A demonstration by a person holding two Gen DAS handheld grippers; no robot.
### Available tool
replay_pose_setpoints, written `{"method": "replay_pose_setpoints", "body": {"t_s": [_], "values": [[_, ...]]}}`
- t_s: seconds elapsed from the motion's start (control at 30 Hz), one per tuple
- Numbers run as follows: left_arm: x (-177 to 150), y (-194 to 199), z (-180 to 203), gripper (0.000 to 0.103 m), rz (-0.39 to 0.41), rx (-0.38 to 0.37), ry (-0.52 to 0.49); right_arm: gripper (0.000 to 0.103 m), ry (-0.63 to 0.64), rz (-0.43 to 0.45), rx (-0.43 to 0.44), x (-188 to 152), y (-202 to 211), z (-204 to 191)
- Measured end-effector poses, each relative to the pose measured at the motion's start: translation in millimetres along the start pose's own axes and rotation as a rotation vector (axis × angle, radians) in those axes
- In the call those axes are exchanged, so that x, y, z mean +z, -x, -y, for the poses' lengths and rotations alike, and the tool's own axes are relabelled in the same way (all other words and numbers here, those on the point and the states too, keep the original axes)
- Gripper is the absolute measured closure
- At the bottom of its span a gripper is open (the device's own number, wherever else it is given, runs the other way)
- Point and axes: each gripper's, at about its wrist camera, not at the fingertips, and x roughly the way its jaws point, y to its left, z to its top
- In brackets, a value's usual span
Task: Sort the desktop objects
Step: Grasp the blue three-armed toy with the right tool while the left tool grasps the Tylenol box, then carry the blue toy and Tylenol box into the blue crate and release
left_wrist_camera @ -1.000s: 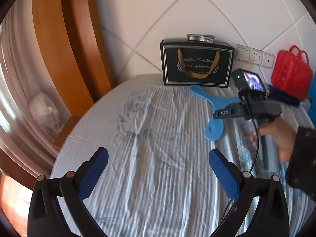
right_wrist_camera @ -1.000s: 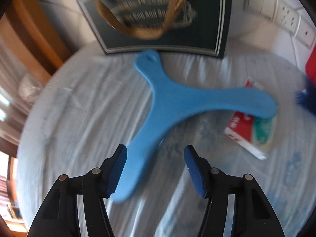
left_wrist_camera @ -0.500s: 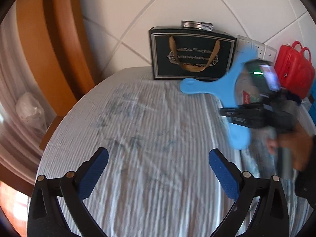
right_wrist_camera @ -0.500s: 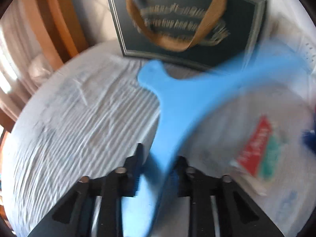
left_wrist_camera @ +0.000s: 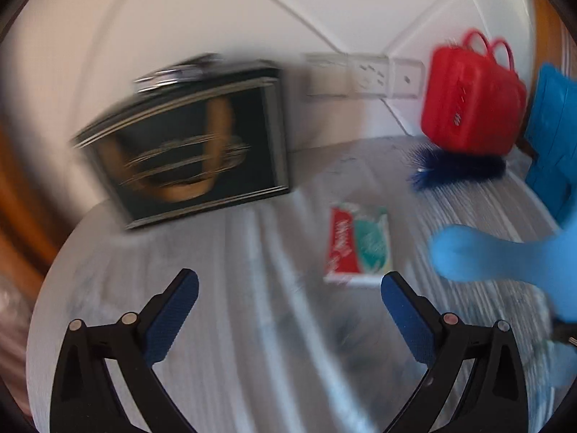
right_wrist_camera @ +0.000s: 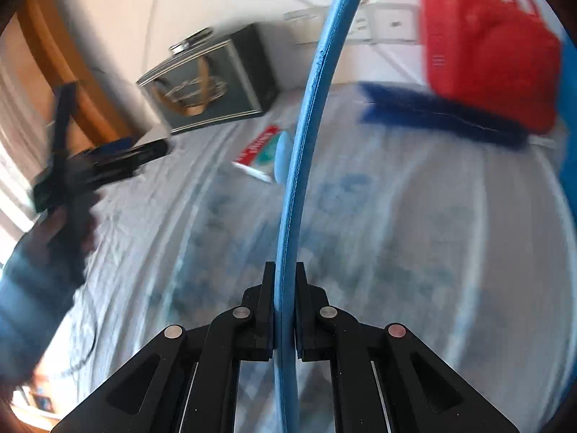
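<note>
Blue boomerang (right_wrist_camera: 306, 108) stands edge-on, clamped between right fingers (right_wrist_camera: 267, 310).

A: Where was the blue three-armed boomerang (right_wrist_camera: 294, 166)?
B: Lifted edge-on above the cloth-covered desk (right_wrist_camera: 396, 216), one arm clamped in the right gripper (right_wrist_camera: 285, 281).
A: The red-and-green packet (left_wrist_camera: 357, 245)?
B: Lying flat.

Motion blur is smearing the lettering on the dark gift bag (left_wrist_camera: 191, 151) beyond the left fingers (left_wrist_camera: 173, 315). The blue boomerang (right_wrist_camera: 288, 216) is running past both picture edges, hiding part of the red-and-green packet (right_wrist_camera: 258, 155).
</note>
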Motion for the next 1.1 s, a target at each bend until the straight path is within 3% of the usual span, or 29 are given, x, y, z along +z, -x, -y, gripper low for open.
{"method": "replay_pose_setpoints", "body": {"t_s": [0.23, 0.4, 0.53, 0.6, 0.8, 1.1], "values": [[11.1, -95.7, 61.2, 0.0, -0.115, -0.027, -0.161, 0.095, -0.043, 0.07, -0.028, -19.6, 36.9, 31.0], [12.2, -121.1, 70.7, 0.001, -0.163, -0.05, -0.2, 0.095, -0.082, 0.077, -0.004, -16.1, 25.2, 34.8], [14.2, -126.7, 59.7, 0.031, -0.178, -0.144, -0.112, 0.095, -0.087, 0.087, 0.001, -14.4, 18.4, 31.4], [12.8, -124.0, 61.5, 0.033, -0.176, -0.112, -0.118, 0.095, -0.094, 0.085, -0.002, -13.2, 18.8, 29.3], [-4.2, -72.9, 64.2, 0.033, -0.09, -0.098, -0.131, 0.095, -0.083, 0.115, -0.006, -5.0, 27.2, 19.7], [-23.3, 95.5, 77.4, 0.033, 0.077, -0.12, -0.136, 0.095, -0.042, 0.221, 0.029, 7.4, 80.9, -20.8]]}}
